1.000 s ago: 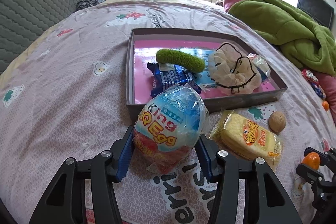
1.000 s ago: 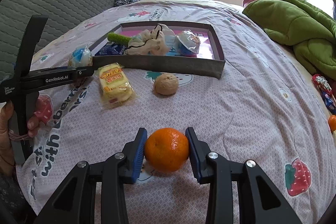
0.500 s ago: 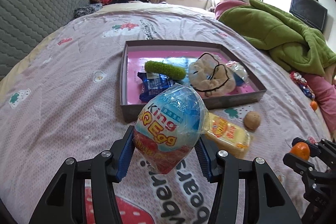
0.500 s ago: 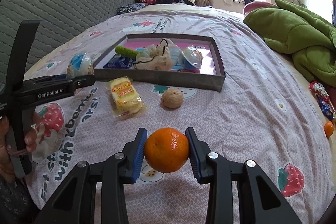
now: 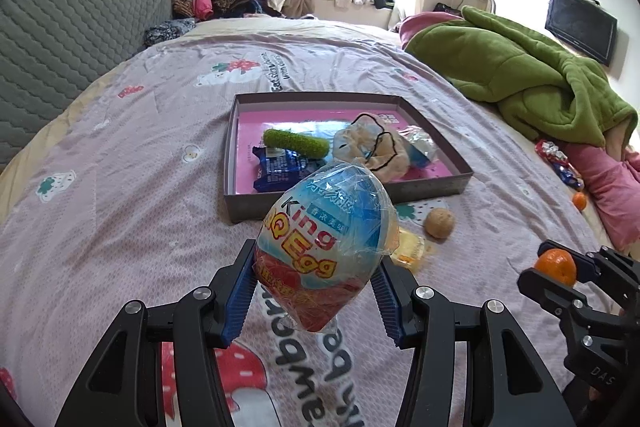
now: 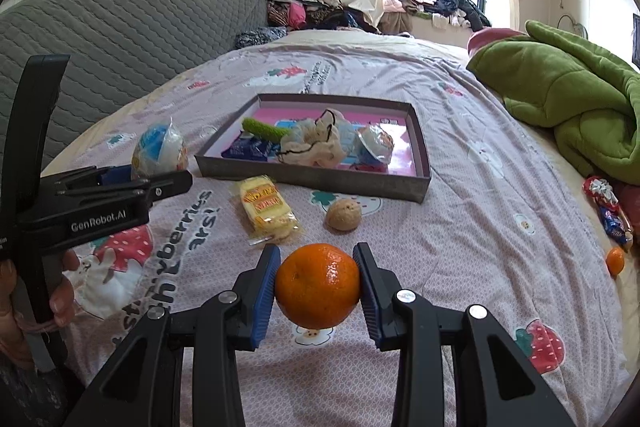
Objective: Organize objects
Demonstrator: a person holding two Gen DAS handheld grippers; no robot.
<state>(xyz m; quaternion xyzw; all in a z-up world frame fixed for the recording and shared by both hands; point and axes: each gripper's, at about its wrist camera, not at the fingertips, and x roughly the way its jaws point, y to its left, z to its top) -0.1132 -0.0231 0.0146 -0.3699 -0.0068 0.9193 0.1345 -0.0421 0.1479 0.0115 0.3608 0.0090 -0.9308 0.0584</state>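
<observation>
Left gripper (image 5: pixel 316 291) clamps the blue-red wrapped egg toy (image 5: pixel 326 247), right gripper (image 6: pixel 318 287) clamps the round orange (image 6: pixel 318 285); both at lower centre of frame. I'd carry over the grey box's near wall (image 6: pixel 312 181), release into bare pink floor.

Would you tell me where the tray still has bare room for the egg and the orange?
Tray: bare pink floor along the far wall, behind the green roll, and the left strip beside the blue packet. The middle around the cream pouch is crowded.
</observation>
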